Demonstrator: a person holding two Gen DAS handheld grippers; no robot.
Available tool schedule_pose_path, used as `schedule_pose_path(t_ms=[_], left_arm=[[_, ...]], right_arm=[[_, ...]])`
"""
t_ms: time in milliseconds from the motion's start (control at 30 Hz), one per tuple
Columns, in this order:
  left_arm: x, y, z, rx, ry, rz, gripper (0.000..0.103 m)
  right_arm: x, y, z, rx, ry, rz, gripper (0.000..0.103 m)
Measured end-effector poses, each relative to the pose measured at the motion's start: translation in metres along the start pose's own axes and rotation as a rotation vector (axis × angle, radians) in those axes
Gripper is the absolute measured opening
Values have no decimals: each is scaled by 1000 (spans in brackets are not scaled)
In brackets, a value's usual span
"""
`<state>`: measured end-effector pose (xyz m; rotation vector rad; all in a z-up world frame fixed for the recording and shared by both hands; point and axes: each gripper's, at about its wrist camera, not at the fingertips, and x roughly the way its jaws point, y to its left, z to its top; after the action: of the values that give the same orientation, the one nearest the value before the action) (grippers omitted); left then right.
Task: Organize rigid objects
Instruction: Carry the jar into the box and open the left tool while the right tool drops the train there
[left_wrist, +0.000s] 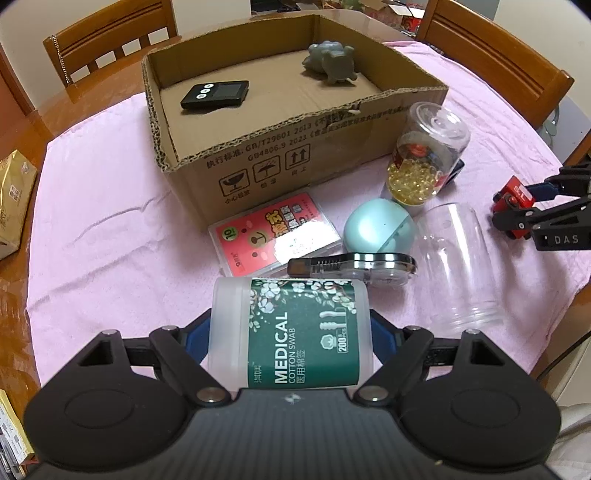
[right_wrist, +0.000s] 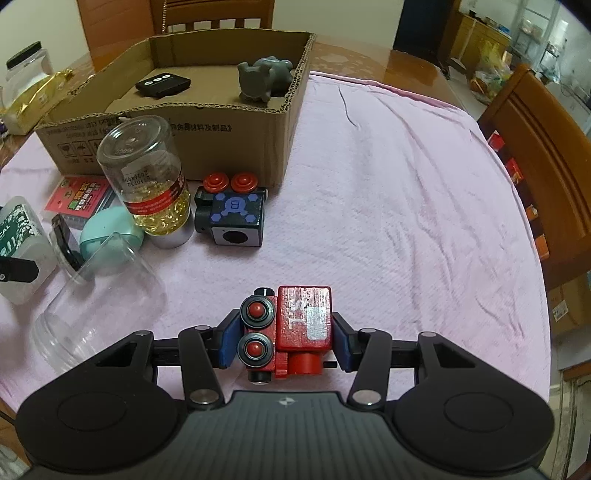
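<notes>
My left gripper (left_wrist: 290, 330) is shut on a frosted cotton swab tub (left_wrist: 295, 354) with a green label, its blue pads pressing both sides. The tub lies just off the near end of a pink cloth (left_wrist: 110, 240). My right gripper (right_wrist: 286, 341) is shut on a red toy engine (right_wrist: 303, 321) with black wheels, low over the cloth. The left wrist view shows that gripper (left_wrist: 532, 218) and toy (left_wrist: 515, 195) at the far right. An open cardboard box (left_wrist: 295, 147) stands behind, holding a black remote-like device (left_wrist: 216, 94) and a grey figurine (left_wrist: 330, 64).
In front of the box lie a pink card case (left_wrist: 273, 236), a teal round case (left_wrist: 376, 229), a tape dispenser (left_wrist: 354, 266), a capsule jar (left_wrist: 424, 158), an empty clear jar (left_wrist: 458, 266) on its side and a blue-black toy block (right_wrist: 232, 214). Wooden chairs ring the table.
</notes>
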<state>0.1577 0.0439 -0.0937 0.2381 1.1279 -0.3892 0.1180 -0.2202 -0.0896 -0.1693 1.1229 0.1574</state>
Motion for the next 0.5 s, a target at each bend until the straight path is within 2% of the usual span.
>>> schedule_pose_path(t_ms=[333, 500], left_arm=[[-41, -5, 18, 62, -33, -39, 82], [-70, -4, 43, 85, -113, -41, 82]], right_arm=[[-31, -5, 18, -99, -4, 77, 55], [-54, -9, 42, -154, -34, 127, 55]])
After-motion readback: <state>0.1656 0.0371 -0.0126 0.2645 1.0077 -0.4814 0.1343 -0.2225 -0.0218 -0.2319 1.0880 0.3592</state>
